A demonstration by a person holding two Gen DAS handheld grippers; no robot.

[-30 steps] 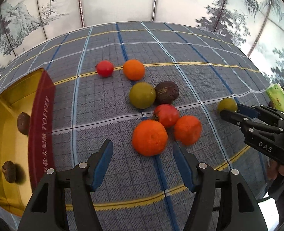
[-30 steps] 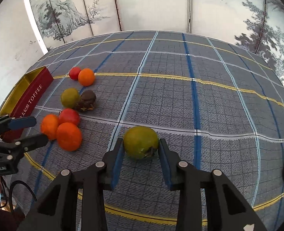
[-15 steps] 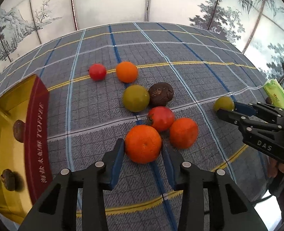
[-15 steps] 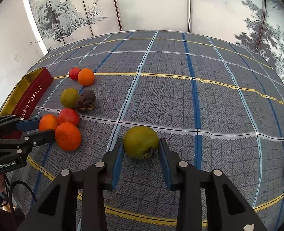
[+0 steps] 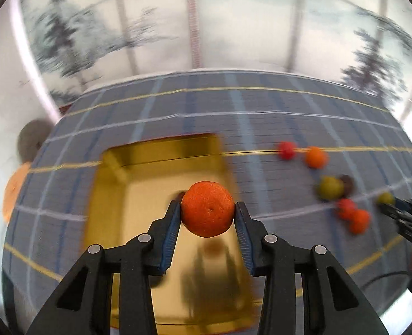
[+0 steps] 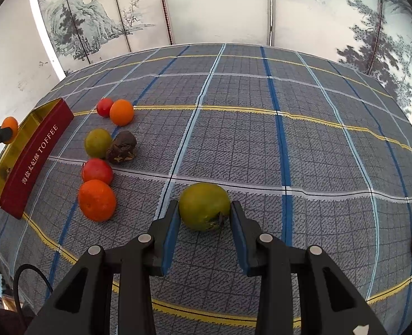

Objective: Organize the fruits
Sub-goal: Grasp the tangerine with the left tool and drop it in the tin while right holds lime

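L jaws clamped on the orange, lifted off the worktop since a sec ago & now over the gold toffee tin — drop-off looks next. R jaws flank the green fruit, pads touching; grip uncertain.

6 fruits on the tablecloth right of the tin

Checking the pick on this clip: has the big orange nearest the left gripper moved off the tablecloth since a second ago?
Yes. The orange is now clamped in the left gripper, lifted off the cloth and carried left over the gold tin, away from the fruit cluster.
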